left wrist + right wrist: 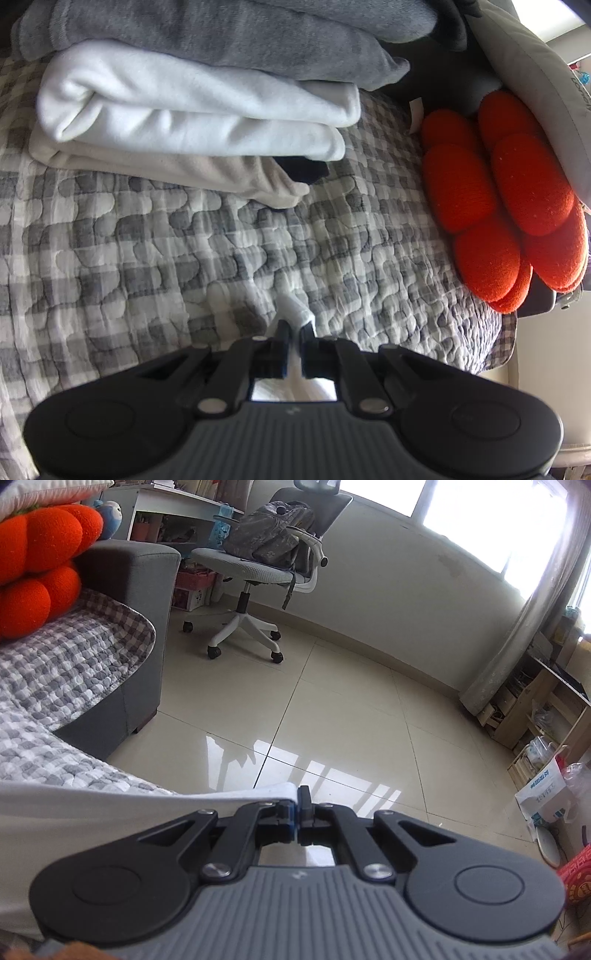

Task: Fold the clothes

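Stretching between both tools is a white fabric garment (74,812), pinched at two points, presumably so that an edge is kept taut and square for the next fold. In the right wrist view the cloth runs away to the left from the right tool (297,805) as a flat band, its corner caught at the fingertips; below and left of that tool it spreads wide and hides part of the sofa seat. In the left wrist view a narrow tuft of the same white cloth (293,310) stands up just beyond the left tool (294,332), with more of it visible behind the jaws.

Tool state: the right tool is pressed fully together on the cloth corner. The left tool is all but closed, its jaws parted only by the thickness of fabric nipped between them.

Ahead of the left tool lies the grey-and-white checked quilted cover (184,240), apparently the working surface. Farther ahead sits a stack of folded clothes (199,110), grey over white over beige, judged to be finished items. To the right rests an orange lobed plush cushion (498,203).

Ahead of the right tool is the glossy tiled floor (332,720), with a white-based office chair (258,572) well beyond.
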Tool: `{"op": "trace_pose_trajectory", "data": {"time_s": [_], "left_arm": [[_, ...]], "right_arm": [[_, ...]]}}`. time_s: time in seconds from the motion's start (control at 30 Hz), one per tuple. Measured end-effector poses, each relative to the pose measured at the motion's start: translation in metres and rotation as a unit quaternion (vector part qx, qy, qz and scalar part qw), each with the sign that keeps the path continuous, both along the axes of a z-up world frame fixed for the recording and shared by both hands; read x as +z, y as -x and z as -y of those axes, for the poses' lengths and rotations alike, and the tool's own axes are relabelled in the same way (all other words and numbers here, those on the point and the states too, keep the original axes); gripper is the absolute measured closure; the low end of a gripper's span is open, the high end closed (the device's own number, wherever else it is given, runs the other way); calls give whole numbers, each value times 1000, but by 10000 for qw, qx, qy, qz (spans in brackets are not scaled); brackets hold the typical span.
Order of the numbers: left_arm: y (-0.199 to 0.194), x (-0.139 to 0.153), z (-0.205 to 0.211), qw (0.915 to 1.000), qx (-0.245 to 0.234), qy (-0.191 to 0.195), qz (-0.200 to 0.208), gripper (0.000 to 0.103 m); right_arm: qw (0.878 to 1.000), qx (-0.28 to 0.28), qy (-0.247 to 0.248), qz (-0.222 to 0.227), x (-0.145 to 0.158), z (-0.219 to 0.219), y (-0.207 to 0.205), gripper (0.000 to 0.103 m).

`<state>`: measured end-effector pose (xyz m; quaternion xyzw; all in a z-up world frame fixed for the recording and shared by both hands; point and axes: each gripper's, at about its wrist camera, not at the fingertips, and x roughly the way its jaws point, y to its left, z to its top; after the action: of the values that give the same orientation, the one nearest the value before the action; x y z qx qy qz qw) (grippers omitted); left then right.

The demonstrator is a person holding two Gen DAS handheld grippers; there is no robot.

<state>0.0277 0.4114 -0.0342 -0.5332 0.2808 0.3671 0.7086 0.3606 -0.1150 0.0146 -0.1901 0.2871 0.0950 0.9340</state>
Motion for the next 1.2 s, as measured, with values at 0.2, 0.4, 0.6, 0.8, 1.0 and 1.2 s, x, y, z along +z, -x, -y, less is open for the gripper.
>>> {"op": "trace_pose_trajectory", "data": {"time_s": [0.2, 0.4, 0.6, 0.8, 1.0, 1.2], "left_arm": [[-1, -2, -2, 10000, -72, -19, 46, 94], [-1, 0, -2, 9997, -112, -150, 143, 67], [2, 1, -4, 9998, -103, -163, 98, 63], [14, 9, -6, 9996, -36, -156, 253, 61], [26, 11, -10, 9996, -44, -237, 161, 54], [26, 20, -2, 9984, -233, -458, 239, 55]], "right_arm": [[9999, -78, 57, -130, -5, -9, -8, 103], [9993, -266, -130, -249, -8, -4, -12, 103], [9978, -518, -273, -310, -12, -1, -13, 103], [9962, -434, -253, -704, -18, 0, -13, 99], [9950, -422, -150, -887, -15, 18, -6, 80], [9923, -667, -191, -1027, -12, 49, -2, 68]]}}
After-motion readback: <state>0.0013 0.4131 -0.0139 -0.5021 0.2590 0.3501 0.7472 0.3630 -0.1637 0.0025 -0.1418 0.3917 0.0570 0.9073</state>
